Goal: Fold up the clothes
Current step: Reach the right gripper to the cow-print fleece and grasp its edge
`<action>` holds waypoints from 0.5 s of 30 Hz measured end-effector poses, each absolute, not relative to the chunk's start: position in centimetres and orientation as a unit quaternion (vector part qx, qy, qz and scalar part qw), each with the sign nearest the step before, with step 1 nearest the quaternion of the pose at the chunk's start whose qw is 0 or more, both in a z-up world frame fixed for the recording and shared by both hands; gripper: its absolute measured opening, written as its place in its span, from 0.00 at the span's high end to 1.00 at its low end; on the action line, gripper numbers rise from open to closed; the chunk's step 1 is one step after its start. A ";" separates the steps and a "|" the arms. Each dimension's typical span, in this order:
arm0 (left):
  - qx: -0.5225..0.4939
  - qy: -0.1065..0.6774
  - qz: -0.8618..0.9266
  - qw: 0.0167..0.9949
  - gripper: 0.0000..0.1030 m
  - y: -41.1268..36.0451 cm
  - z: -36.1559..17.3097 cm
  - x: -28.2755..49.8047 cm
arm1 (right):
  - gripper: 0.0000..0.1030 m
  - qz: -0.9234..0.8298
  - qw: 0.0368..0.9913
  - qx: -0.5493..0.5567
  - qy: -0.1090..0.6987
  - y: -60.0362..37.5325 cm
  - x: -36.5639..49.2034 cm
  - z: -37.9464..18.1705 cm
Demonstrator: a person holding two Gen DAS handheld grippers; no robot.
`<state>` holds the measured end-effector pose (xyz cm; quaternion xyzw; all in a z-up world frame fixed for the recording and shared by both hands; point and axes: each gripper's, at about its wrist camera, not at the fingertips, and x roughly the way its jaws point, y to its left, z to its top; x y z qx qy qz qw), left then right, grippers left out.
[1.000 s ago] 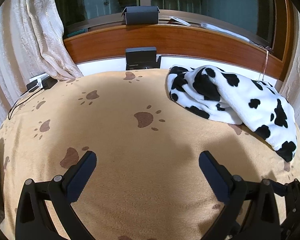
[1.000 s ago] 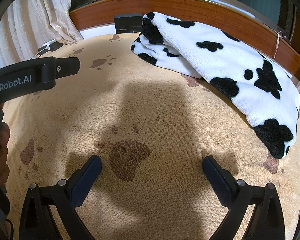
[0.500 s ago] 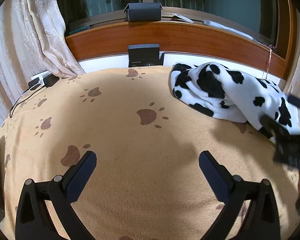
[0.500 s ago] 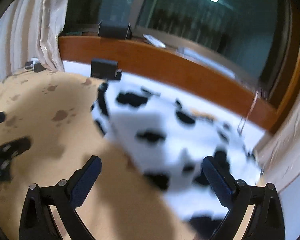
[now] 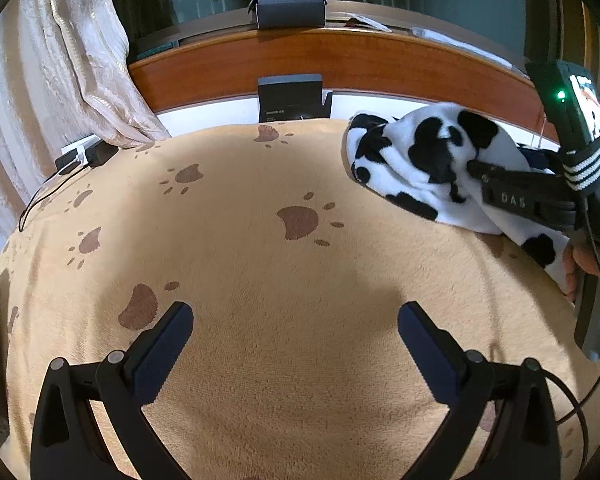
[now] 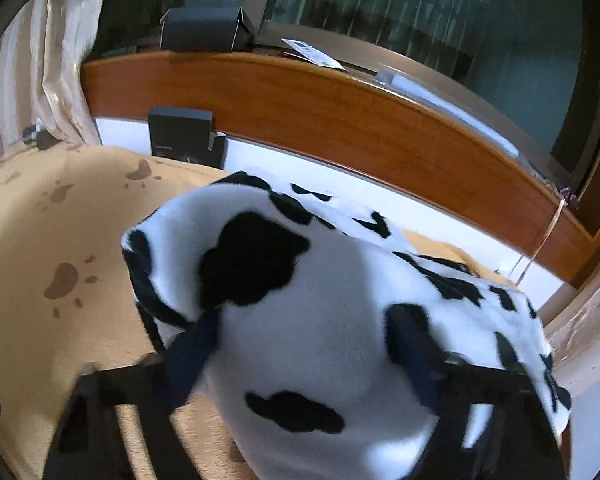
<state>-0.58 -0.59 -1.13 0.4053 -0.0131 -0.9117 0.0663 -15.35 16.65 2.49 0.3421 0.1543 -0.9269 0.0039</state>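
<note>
A white fleece garment with black cow spots (image 5: pixel 404 168) lies bunched at the far right of a tan paw-print blanket (image 5: pixel 240 264). My right gripper (image 6: pixel 304 340) has reached into the bundle. Its jaws are closing, with a thick bulge of the cow-print garment (image 6: pixel 320 312) between them and both pads against the fleece. In the left wrist view one of its fingers (image 5: pixel 500 186) pokes into the fabric from the right. My left gripper (image 5: pixel 296 328) hovers open over bare blanket near the front, nothing between its fingers.
A wooden ledge (image 5: pixel 340 60) runs behind the bed, with a dark box (image 5: pixel 288 10) on top and another (image 5: pixel 292 98) below it. A curtain (image 5: pixel 60 80) hangs at left above a charger and cable (image 5: pixel 84 156). A hand (image 5: pixel 584 264) holds the right gripper's handle.
My right gripper swung from the bare blanket over to the cow-print garment and its jaws narrowed around the bundle. The left gripper stayed nearly still and open.
</note>
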 end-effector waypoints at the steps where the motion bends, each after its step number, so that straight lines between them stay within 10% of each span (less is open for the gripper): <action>1: 0.405 -0.014 -0.912 0.066 0.00 -0.5 -1.3 -0.6 | 0.50 -0.928 0.002 0.339 0.153 16.7 -15.3 2.6; 15: 0.409 -0.020 -0.910 0.065 0.00 0.0 -2.1 -0.9 | 0.69 -0.939 -0.020 0.305 0.156 16.9 -14.0 3.2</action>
